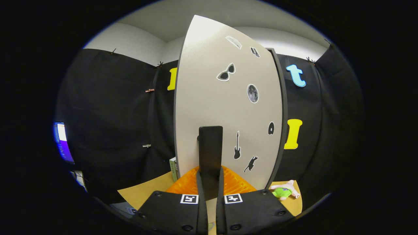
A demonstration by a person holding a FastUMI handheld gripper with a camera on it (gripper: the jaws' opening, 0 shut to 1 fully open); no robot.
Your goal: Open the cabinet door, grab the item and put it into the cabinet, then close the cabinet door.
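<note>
A grey cabinet door [228, 107] with several black stickers stands upright right in front of me. Its black vertical handle [210, 143] runs down between my fingers. My gripper [210, 178] is shut on the lower part of this handle, one finger pressing on each side. A dark cabinet edge [283, 107] shows along the door's right side. I cannot tell how far the door stands open. A small pink and green plush toy [284, 191] lies on the tan tabletop [143, 192], to the right of the cabinet's foot.
A small green and white box [173, 168] stands on the table against the door's left edge. A lit screen [62, 142] glows far off to the left. Black cloth walls close the booth on both sides.
</note>
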